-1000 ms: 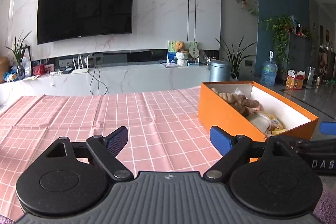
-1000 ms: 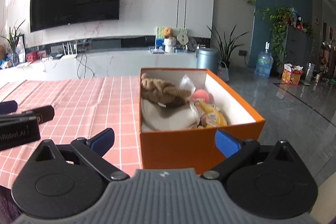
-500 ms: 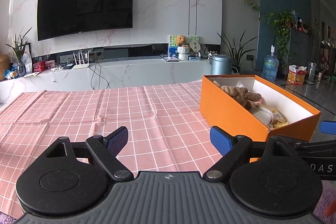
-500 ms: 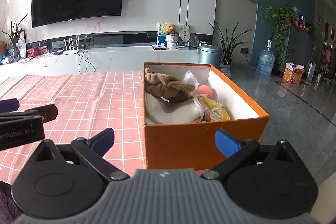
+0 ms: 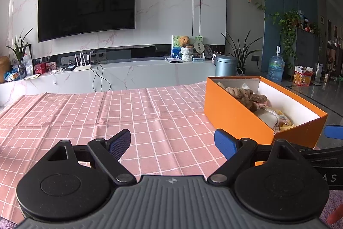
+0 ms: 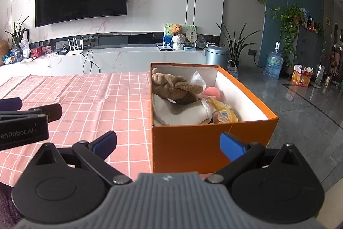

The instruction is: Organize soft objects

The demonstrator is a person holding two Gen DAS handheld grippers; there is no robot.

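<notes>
Orange box [image 6: 211,143] at lower centre of right wrist view, on pink checked tablecloth [image 5: 107,113]; in left wrist view, right of centre. Inside: brown plush toy [image 6: 173,85], grey-white fabric piece [image 6: 182,114], pink ball [image 6: 211,92], yellow toy [image 6: 224,114]. Left gripper [image 5: 172,141] spread wide, nothing held, over cloth. Right gripper [image 6: 168,143] spread wide, empty, before box near wall.

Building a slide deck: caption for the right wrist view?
Open, empty right gripper facing an orange box packed with soft toys on a pink checked tablecloth.

The box [image 6: 211,143] sits on the table's [image 5: 107,113] right end, plush toy [image 6: 175,87] inside.
</notes>
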